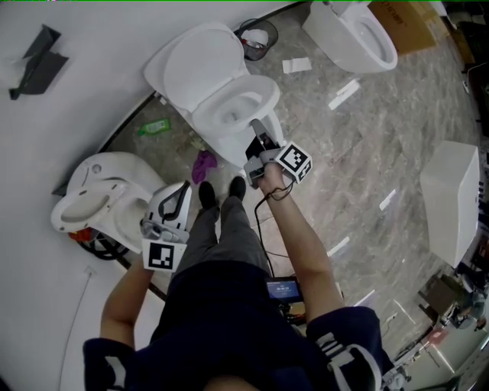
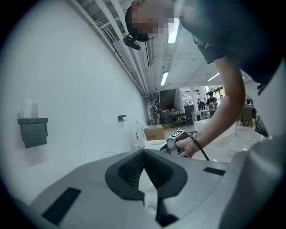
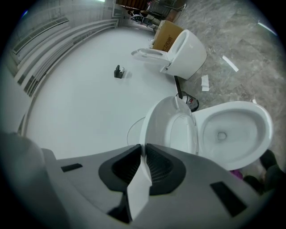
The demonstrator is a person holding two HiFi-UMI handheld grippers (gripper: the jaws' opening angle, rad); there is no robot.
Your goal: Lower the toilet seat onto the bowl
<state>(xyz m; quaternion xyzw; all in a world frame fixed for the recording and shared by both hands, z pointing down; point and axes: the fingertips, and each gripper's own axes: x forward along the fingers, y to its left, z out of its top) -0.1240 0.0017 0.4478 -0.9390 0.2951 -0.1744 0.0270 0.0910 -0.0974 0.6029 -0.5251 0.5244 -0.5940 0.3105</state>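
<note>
A white toilet stands in the middle of the head view with its seat and lid (image 1: 200, 65) raised against the wall and the bowl (image 1: 243, 107) uncovered. My right gripper (image 1: 257, 127) hovers by the bowl's front rim, shut, with nothing between its jaws. In the right gripper view (image 3: 144, 151) the upright seat (image 3: 182, 130) and the bowl (image 3: 232, 127) lie just ahead of the closed tips. My left gripper (image 1: 183, 189) is held back near my left knee, away from the toilet. The left gripper view (image 2: 144, 154) shows it shut and empty, looking toward the right gripper (image 2: 178, 139).
A second toilet (image 1: 353, 34) and a cardboard box (image 1: 412, 23) stand at the upper right. A third toilet (image 1: 95, 191) sits at the left. A waste bin (image 1: 257, 38), a green bottle (image 1: 155, 127), a purple cloth (image 1: 203, 164) and a white cabinet (image 1: 452, 200) surround my spot.
</note>
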